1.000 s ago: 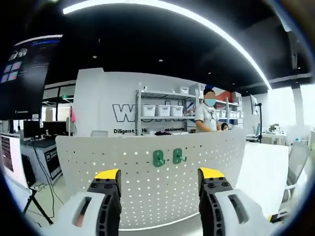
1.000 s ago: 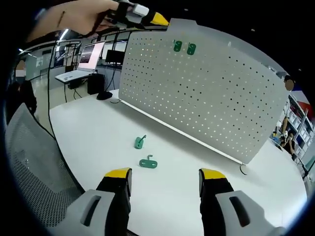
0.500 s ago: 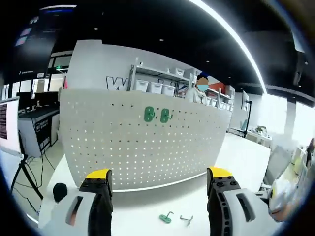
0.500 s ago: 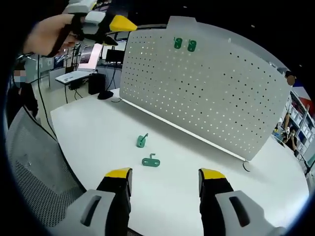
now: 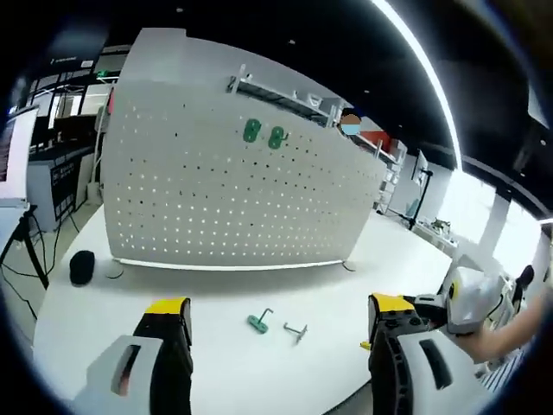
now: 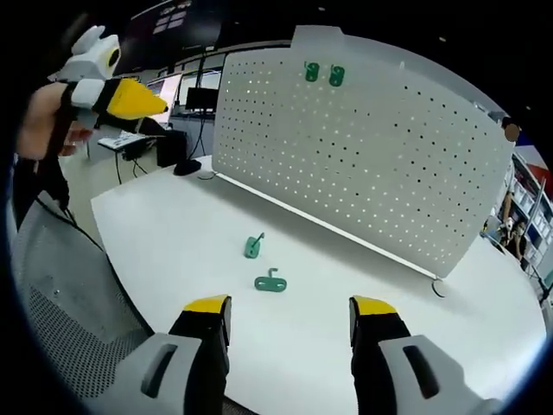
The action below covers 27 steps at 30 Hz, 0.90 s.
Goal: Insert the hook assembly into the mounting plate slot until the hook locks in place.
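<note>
White bench carries an upright perforated mounting plate, where two green hooks hang side by side near the top edge. Two more pieces lie loose on the bench before it, well apart from the plate: a green hook assembly and a second hook piece lying flat, its long axis roughly along the plate. Left gripper view adds a black mouse by the plate's end. Left tool and right tool hover spread wide, both holding nothing.
</note>
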### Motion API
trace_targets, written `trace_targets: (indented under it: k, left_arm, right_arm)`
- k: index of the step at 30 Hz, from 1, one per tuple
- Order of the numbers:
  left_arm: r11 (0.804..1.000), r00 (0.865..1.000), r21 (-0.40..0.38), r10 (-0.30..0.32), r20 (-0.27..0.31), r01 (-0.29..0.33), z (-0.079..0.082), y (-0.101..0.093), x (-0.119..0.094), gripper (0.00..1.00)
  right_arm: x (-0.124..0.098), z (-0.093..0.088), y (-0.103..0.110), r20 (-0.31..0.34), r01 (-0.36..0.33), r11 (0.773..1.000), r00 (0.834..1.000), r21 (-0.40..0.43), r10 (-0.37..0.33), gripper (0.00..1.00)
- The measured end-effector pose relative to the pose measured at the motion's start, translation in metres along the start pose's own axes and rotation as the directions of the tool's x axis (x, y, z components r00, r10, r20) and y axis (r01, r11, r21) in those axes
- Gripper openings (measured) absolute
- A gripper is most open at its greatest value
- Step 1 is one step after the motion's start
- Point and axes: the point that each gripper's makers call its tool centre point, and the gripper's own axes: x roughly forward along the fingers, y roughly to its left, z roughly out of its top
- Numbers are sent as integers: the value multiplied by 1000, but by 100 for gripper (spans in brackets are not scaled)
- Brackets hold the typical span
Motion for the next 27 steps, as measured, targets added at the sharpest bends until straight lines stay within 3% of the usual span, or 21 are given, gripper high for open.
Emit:
trace_targets:
  k: [6,11,16,27]
  left_arm:
    - [999,997,5,-54,-58,54,-23,-10,-5,88]
    - [998,996,-54,-26,-88,21,-44,-1,-10,93]
    - [998,993,-59,-23,-120,15,-61,-2,-14,94]
    - [999,983,-30,-39,-178,34,-80,-6,-9,97]
  right_arm:
    - [0,1,1,4,-2,1000,1000,-2,2,52]
    - [-2,4,4,17,-2,1000,1000,-6,3,53]
    - [-2,3,7,10,-14,1000,1000,-10,14,53]
    - [1,-2,7,-17,-21,1000,1000,-3,21,53]
